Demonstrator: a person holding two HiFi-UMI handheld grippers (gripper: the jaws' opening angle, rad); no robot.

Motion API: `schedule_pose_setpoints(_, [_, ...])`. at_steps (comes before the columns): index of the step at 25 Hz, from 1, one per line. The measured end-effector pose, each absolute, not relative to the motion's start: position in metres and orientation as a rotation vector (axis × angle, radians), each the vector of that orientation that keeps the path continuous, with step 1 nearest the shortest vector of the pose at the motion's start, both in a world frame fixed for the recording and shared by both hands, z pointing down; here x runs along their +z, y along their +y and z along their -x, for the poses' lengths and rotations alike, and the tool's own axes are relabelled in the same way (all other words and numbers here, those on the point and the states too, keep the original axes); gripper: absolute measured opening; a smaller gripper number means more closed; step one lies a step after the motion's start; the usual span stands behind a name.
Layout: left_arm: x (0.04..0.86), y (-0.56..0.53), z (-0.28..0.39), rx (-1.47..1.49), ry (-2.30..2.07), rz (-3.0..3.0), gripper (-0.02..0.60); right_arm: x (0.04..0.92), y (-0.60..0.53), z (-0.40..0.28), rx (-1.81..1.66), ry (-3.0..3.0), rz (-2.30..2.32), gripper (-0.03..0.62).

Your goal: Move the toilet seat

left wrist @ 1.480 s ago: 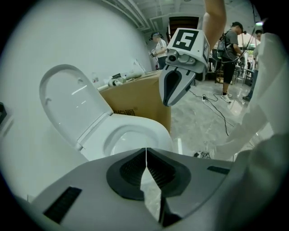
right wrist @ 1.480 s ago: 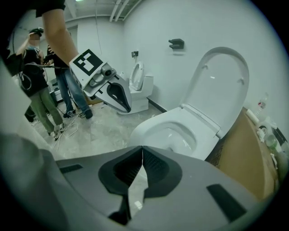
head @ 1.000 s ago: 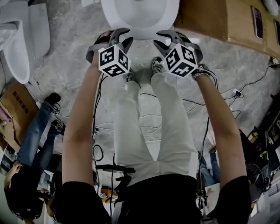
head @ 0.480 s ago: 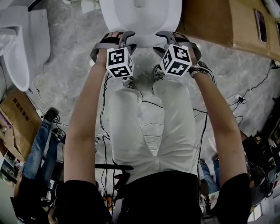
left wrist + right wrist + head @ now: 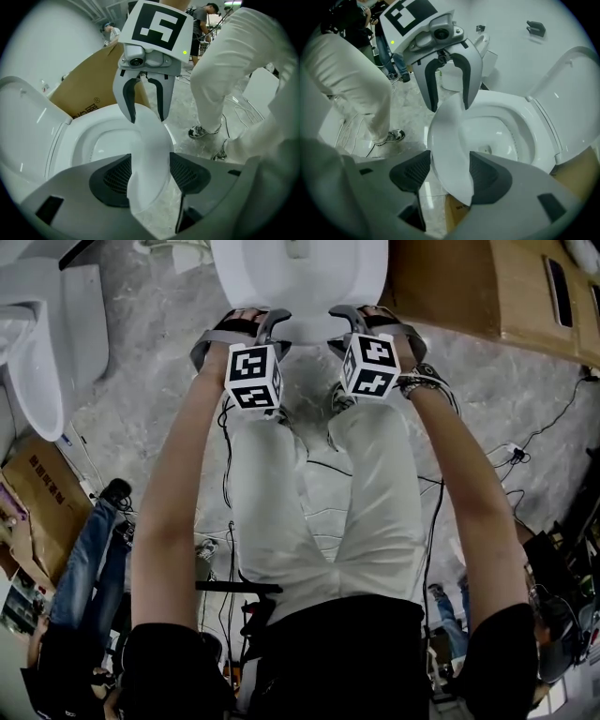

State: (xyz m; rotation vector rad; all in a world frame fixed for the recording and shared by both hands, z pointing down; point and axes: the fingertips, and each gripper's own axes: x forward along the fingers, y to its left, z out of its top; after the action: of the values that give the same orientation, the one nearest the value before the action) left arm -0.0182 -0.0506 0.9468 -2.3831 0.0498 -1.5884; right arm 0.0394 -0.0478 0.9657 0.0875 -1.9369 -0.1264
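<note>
Two claws work the front of the toilet side by side, both tipped steeply down. The left gripper [image 5: 242, 322] has just been opening its jaws and they now stand wide; the front rim of the toilet seat [image 5: 149, 140] runs between its pads, straddled and not clamped. The right gripper [image 5: 373, 319] matches it, jaws freshly spread with the same white rim passing between them, just beside its partner. The seat itself lies lowered over the bowl [image 5: 499, 133], while the lid [image 5: 576, 89] stands raised behind. White-trousered legs [image 5: 319, 521] stand close to the bowl's front, and a cardboard box [image 5: 89, 89] sits beside the toilet.
</note>
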Motion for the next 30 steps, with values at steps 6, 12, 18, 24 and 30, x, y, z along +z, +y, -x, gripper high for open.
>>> schedule_pose_setpoints(6, [0.967,-0.049,0.030,-1.664,0.046,2.305,0.255,0.973,-0.049,-0.037,-0.156,-1.919,-0.071,0.250])
schedule_pose_setpoints(12, [0.969,-0.051,0.024,-1.641,0.054,2.296,0.274,0.978,-0.047,-0.039,-0.224,-1.900,-0.041,0.250])
schedule_pose_setpoints(18, [0.968,-0.055,0.027,-1.642,0.054,2.285,0.264,0.978,-0.047,-0.036,-0.263,-1.882,-0.018,0.249])
schedule_pose_setpoints(24, [0.959,-0.051,0.026,-1.629,0.071,2.276,0.235,0.967,-0.048,-0.037,-0.281,-1.868,-0.027,0.241])
schedule_pose_setpoints(30, [0.944,-0.049,0.019,-1.610,0.059,2.232,0.235,0.950,-0.046,-0.040,-0.256,-1.865,-0.013,0.236])
